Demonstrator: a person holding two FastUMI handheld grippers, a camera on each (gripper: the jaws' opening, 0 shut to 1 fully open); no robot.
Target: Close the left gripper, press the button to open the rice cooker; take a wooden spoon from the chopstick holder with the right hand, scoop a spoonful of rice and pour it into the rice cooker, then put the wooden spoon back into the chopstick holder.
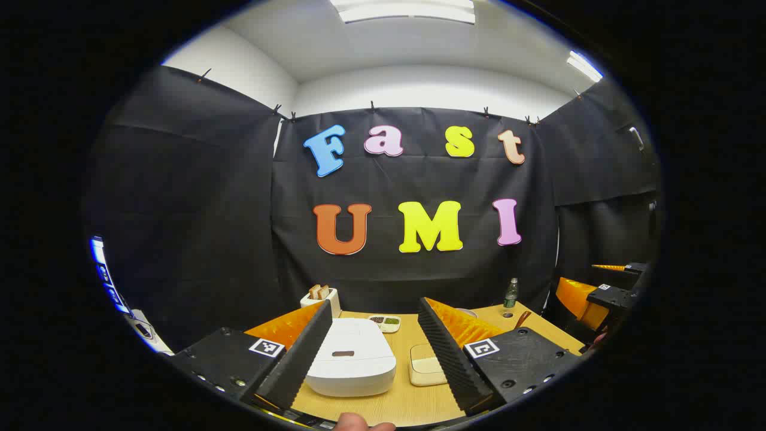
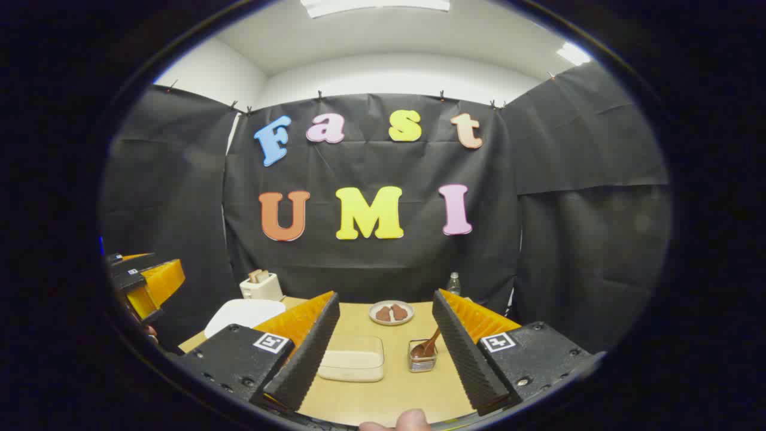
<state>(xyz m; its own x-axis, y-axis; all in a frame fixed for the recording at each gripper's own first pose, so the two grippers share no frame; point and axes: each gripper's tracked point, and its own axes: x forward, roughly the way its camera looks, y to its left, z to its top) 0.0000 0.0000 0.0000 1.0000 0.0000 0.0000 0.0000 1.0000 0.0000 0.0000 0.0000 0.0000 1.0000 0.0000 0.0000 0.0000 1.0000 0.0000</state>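
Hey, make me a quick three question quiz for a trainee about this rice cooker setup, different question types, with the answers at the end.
1. True or false: the rice cooker lid is already open.
2. Multiple choice: the wooden spoon is A) held by the right tool, B) standing in the chopstick holder, C) lying on the plate.
3. Fill in: the left tool must ___ before pressing the button.

Key: 1 false, the lid is down. 2 B, its handle leans up and to the right. 3 close; its jaws stand wide apart, as do the right tool's.
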